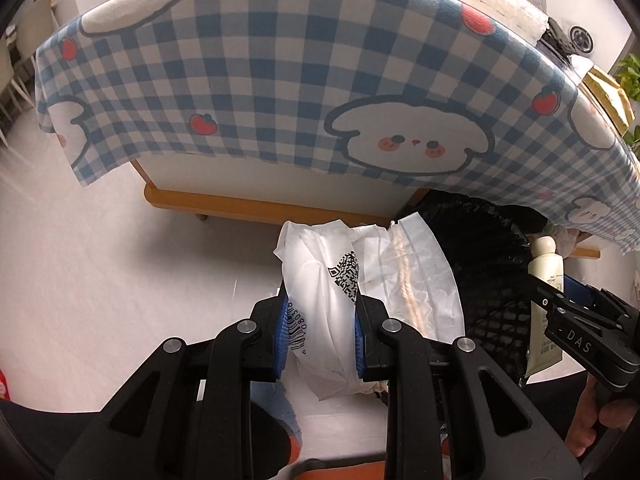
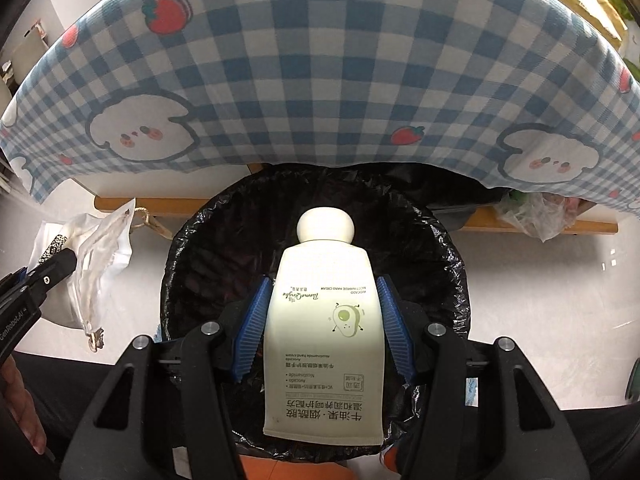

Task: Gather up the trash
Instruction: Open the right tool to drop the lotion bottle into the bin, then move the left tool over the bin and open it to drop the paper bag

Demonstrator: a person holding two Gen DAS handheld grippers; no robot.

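Observation:
My left gripper [image 1: 319,320] is shut on a crumpled white plastic wrapper [image 1: 332,280] with a QR code and barcode, held above the floor just left of the bin. My right gripper [image 2: 322,312] is shut on a cream hand-cream tube [image 2: 322,320], cap pointing away, held over the open mouth of the black-lined trash bin [image 2: 448,248]. The tube [image 1: 545,280] and right gripper also show at the right of the left wrist view, beside the bin [image 1: 488,264]. The wrapper [image 2: 92,256] shows at the left of the right wrist view.
A table with a blue-and-white checked cartoon tablecloth [image 1: 280,80] hangs just beyond the bin. Its wooden base rail [image 1: 248,204] runs along the white floor. A clear crumpled plastic bag [image 2: 536,212] lies under the table to the right.

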